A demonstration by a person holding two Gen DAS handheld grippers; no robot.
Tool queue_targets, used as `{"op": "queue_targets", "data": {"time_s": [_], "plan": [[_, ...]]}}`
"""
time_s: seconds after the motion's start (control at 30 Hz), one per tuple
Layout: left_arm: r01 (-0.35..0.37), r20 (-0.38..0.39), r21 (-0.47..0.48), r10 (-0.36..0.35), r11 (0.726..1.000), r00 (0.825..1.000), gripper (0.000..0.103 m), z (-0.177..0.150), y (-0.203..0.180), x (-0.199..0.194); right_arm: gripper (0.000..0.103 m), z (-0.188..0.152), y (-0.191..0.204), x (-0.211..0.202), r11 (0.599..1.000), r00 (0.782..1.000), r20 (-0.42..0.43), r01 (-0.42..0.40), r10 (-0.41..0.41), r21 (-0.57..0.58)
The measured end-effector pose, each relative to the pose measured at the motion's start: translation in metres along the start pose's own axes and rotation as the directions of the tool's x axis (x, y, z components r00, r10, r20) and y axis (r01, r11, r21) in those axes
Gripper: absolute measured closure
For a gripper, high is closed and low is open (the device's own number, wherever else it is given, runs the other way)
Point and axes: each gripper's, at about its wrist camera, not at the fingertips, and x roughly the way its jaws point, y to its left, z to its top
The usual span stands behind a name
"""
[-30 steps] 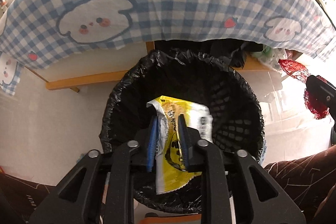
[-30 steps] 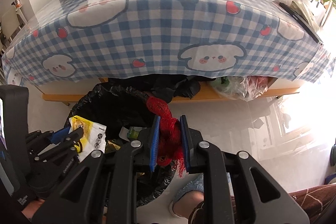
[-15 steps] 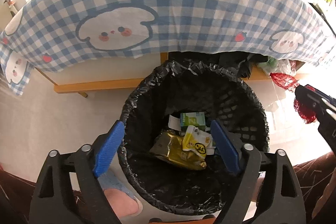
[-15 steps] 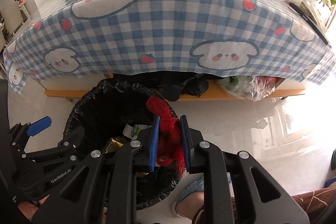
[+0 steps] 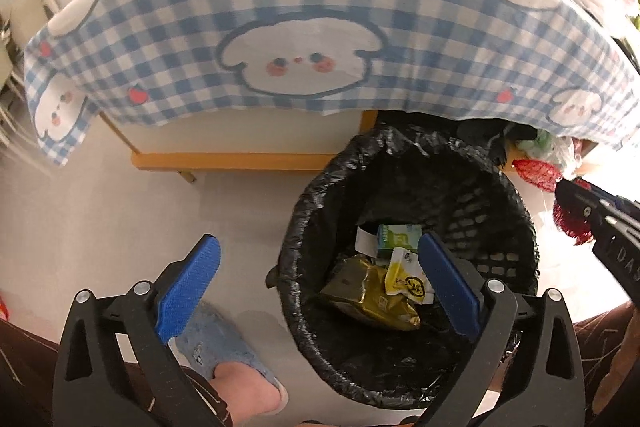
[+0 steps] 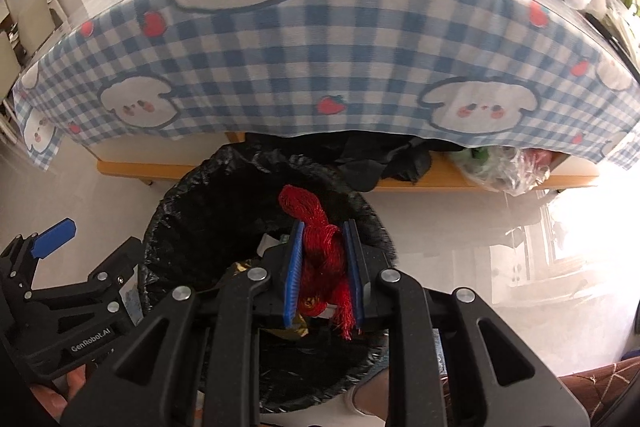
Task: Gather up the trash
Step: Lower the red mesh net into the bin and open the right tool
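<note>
Currently the right gripper (image 6: 323, 269) is clamped on a red mesh net (image 6: 320, 243), a bunched, frayed wad poking up past its 2 blue pads above the black-lined trash bin (image 6: 168, 227), while the left gripper (image 5: 320, 285) hangs with jaws spread wide and nothing between them. Only the left wrist view looks into the bin, showing a yellow wrapper (image 5: 406, 277), a crumpled olive-gold bag (image 5: 368, 295) and a small green carton (image 5: 398, 237); only the right wrist view shows the cluttered top of the checked tablecloth (image 6: 320, 67).
</note>
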Motion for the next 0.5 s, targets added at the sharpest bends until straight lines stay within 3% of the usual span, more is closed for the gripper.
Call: {"op": "queue_targets", "data": {"time_s": [0.2, 0.5], "plan": [[-0.009, -0.006, -0.047, 0.009, 0.999, 1.0, 0.006, 0.003, 0.019, -0.004, 0.078, 0.002, 0.018, 0.004, 0.999, 1.0, -0.011, -0.018, 0.018, -0.036], [-0.009, 0.0, -0.08, 0.009, 0.997, 1.0, 0.006, 0.01, 0.023, -0.01, 0.058, 0.001, 0.017, 0.003, 1.0, 1.0, -0.003, 0.001, -0.001, -0.021]]}}
